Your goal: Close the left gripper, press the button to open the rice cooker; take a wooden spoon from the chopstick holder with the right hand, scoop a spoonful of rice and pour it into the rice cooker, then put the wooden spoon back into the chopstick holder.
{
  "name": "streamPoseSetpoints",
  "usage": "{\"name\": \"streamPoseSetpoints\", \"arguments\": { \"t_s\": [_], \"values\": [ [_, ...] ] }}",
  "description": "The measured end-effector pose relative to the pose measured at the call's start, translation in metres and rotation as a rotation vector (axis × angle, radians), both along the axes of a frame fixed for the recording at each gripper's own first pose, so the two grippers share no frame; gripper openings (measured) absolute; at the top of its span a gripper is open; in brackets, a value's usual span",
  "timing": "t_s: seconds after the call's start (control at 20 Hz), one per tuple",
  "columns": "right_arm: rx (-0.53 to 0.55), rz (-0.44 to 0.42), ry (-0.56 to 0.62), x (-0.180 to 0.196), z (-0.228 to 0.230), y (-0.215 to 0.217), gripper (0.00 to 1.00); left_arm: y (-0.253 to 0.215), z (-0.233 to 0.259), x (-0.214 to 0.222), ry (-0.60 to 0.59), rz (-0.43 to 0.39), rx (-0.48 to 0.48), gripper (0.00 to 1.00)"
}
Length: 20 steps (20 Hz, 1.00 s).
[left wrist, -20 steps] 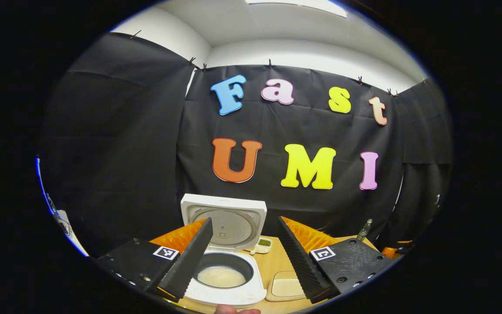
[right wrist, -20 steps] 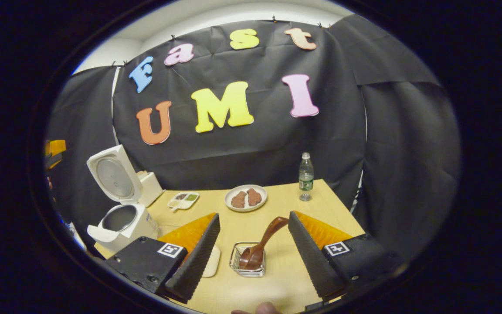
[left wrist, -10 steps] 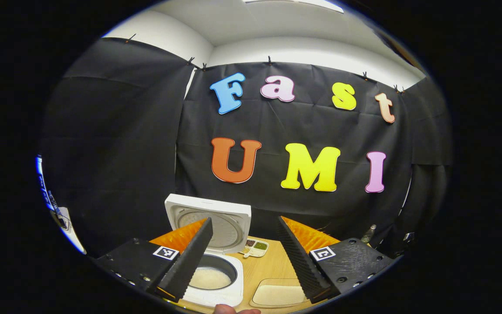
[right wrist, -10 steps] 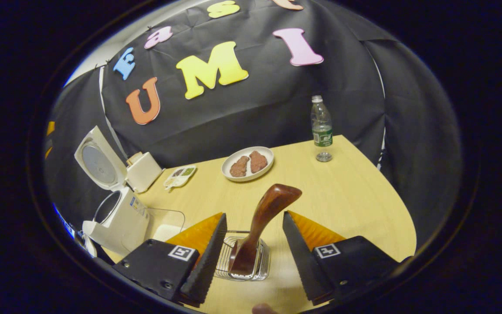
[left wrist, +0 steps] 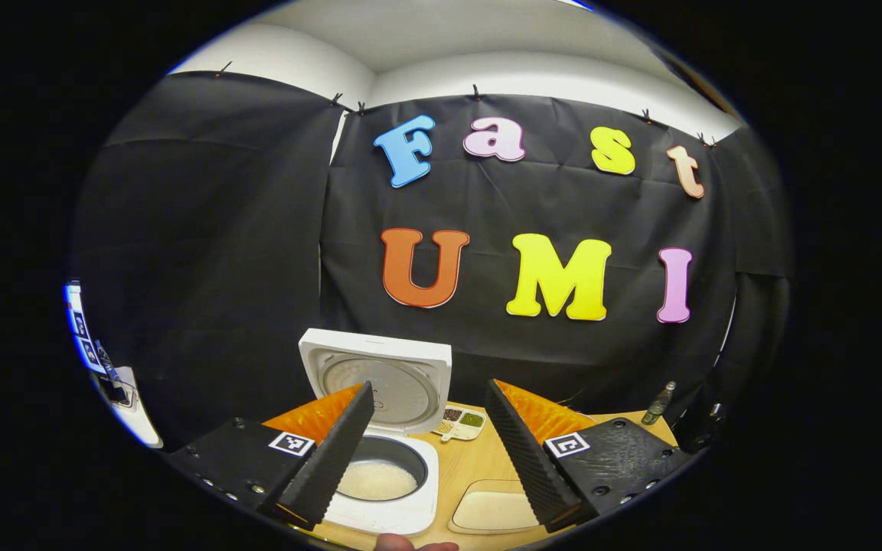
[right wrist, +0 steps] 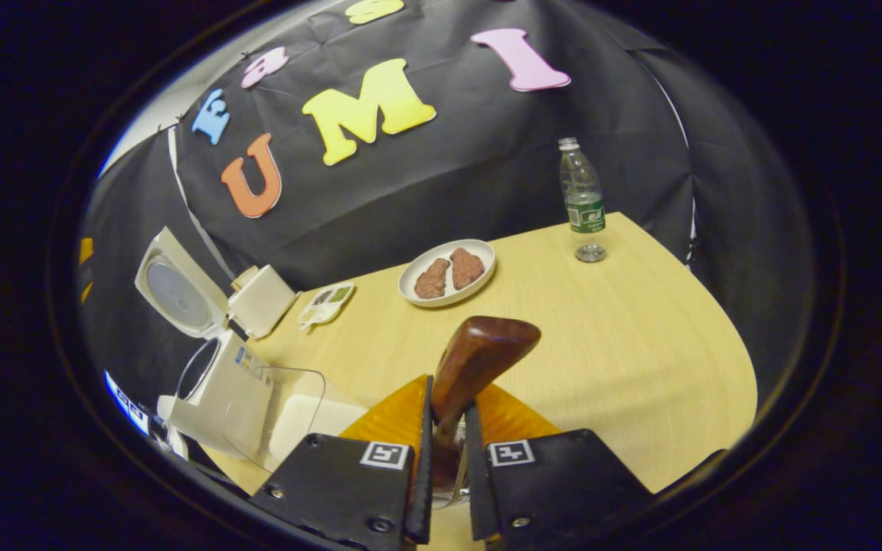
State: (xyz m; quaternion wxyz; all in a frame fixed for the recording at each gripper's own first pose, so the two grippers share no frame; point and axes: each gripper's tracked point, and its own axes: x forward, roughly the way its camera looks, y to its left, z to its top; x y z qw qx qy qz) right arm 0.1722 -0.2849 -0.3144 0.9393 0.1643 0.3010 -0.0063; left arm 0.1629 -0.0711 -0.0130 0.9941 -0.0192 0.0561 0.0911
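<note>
The white rice cooker (left wrist: 380,474) stands with its lid (left wrist: 377,379) up, pale rice in its dark pot; in the right gripper view the rice cooker (right wrist: 215,383) sits at the left table edge. My left gripper (left wrist: 429,451) hangs open above and in front of it, holding nothing. My right gripper (right wrist: 445,459) is shut on the dark wooden spoon (right wrist: 475,360), whose handle end sticks up past the fingers. The wire chopstick holder (right wrist: 449,490) is mostly hidden beneath them. A clear container of rice (right wrist: 295,413) stands beside the cooker.
A plate with two brown pieces (right wrist: 447,272), a small divided dish (right wrist: 325,302) and a water bottle (right wrist: 583,199) stand farther back on the wooden table (right wrist: 640,344). A white box (right wrist: 261,298) sits behind the cooker. The rice container (left wrist: 491,509) lies right of the cooker.
My right gripper has come down over the chopstick holder and shut on the spoon's handle. The left gripper stayed open and shifted only slightly near the cooker.
</note>
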Motion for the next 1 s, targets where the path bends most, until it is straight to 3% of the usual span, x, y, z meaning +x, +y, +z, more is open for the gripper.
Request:
{"name": "streamPoseSetpoints", "arguments": {
  "t_s": [0.25, 0.55, 0.8, 1.0],
  "values": [
    [-0.050, -0.013, -0.022, -0.009, 0.024, 0.011, 0.20, 0.013, -0.003, -0.008, -0.011, -0.022, -0.024, 0.94],
    [-0.182, -0.057, -0.122, -0.005, 0.098, 0.033, 0.12, 0.056, -0.007, -0.029, -0.013, -0.048, -0.032, 0.94],
    [-0.271, 0.020, -0.221, 0.003, 0.150, 0.106, 0.12, 0.093, -0.010, -0.049, -0.016, -0.062, 0.018, 0.94],
    [-0.298, 0.103, -0.224, 0.009, 0.140, 0.164, 0.12, 0.115, -0.015, -0.063, -0.010, -0.048, -0.002, 0.94]
  ]
}}
